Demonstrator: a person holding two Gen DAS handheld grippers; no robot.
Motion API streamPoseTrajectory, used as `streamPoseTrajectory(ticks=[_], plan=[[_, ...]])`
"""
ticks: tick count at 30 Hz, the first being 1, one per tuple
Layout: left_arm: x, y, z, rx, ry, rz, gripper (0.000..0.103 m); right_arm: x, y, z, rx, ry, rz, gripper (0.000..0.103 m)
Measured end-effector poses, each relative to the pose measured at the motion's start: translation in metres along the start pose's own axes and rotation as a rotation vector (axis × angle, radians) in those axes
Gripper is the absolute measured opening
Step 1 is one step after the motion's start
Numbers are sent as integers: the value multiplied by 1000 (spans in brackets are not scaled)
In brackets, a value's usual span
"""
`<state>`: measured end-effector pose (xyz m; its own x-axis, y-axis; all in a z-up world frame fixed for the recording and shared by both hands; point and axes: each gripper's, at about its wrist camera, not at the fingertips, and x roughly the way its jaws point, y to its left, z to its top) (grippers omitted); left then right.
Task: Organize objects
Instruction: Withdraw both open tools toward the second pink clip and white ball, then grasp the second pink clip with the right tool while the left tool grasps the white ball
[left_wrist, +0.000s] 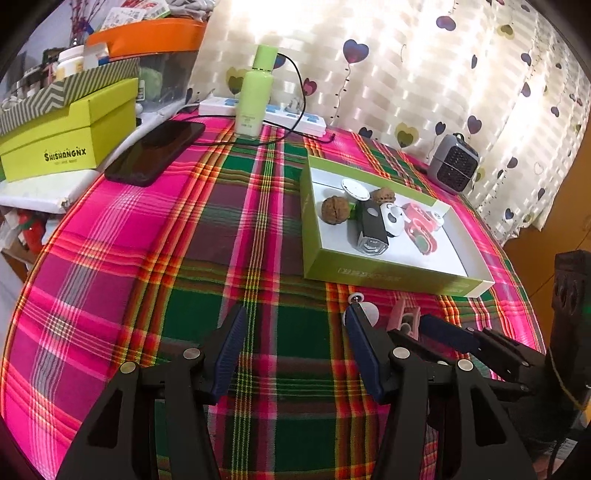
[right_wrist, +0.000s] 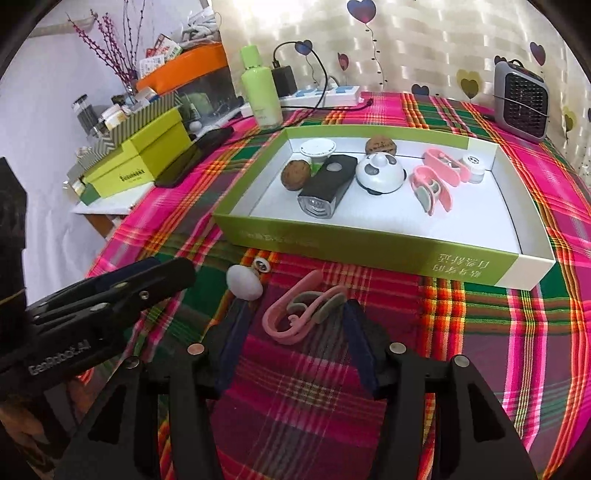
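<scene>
A green box lid (right_wrist: 373, 251) (left_wrist: 388, 275) lies on the plaid cloth and holds walnuts (right_wrist: 296, 174), a black bike light (right_wrist: 327, 192), a white panda bell (right_wrist: 380, 172), pink clips (right_wrist: 432, 190) and small white pieces. In front of it a loose pink clip (right_wrist: 299, 314) (left_wrist: 404, 318) and a white round knob (right_wrist: 244, 282) (left_wrist: 371, 314) lie on the cloth. My right gripper (right_wrist: 295, 314) is open, its fingers on either side of the loose clip. My left gripper (left_wrist: 295, 319) is open and empty, just left of the knob.
A green bottle (left_wrist: 255, 94), a power strip (left_wrist: 266, 112) with a black cable and a black phone (left_wrist: 157, 153) lie at the back. Stacked yellow-green boxes (left_wrist: 66, 144) stand at the left. A small grey heater (right_wrist: 521, 101) stands at the back right.
</scene>
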<state>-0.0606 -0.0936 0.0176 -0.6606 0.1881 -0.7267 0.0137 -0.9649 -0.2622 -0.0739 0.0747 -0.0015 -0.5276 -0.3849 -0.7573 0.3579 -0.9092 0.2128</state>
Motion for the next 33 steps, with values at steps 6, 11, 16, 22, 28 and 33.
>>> streamPoseTrajectory(ticks=[6,11,16,22,28,33], plan=[[4,3,1,-14,13,-21,55,4,5,2,-36,-6,-62,53],[6,-1,3,-2,16,-36,55,5,8,1,-83,4,-141,53],[12,-6,4,16,29,-47,55,5,4,0,-103,8,-171,53],[19,-16,6,45,51,-69,55,3,-2,1,-104,10,-197,53],[24,-27,7,77,62,-82,55,0,-7,1,-109,7,-199,45],[28,-31,8,91,73,-77,55,-3,-14,0,-99,1,-199,30]])
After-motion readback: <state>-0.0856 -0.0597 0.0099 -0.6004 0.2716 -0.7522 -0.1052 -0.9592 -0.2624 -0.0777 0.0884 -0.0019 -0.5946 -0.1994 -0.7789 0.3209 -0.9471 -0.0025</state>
